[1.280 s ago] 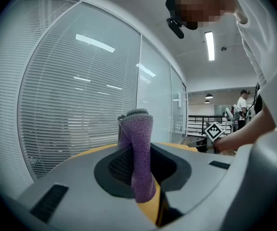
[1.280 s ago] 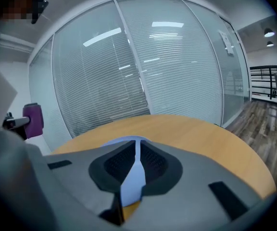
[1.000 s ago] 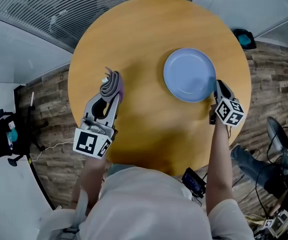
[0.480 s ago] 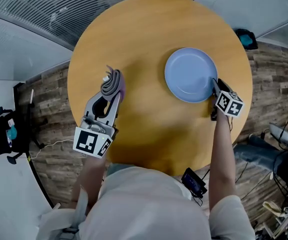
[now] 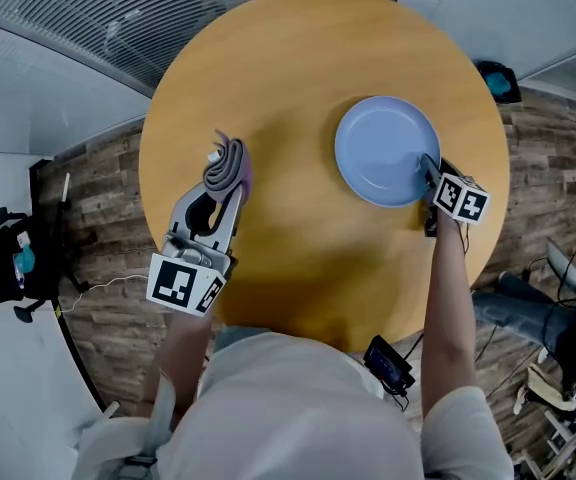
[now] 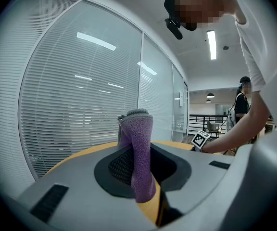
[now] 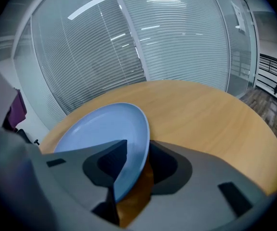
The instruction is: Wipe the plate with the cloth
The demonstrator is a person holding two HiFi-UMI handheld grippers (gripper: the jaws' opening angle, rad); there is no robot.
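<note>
Left gripper (image 5: 224, 190), well to the left of the plate (image 5: 383, 148), is clamping the purple cloth (image 5: 225, 164) between nearly closed jaws. The cloth is standing up out of them, clear of the plate.

Right gripper (image 5: 429, 171) is sitting at the plate's right edge, its jaws drawn in on the rim, one over the face and one outside.

The plate is lying on the round table (image 5: 298, 68).

Assessment: cloth and plate are each being held, but they are not yet meeting. All the wiping appears to remain.
</note>
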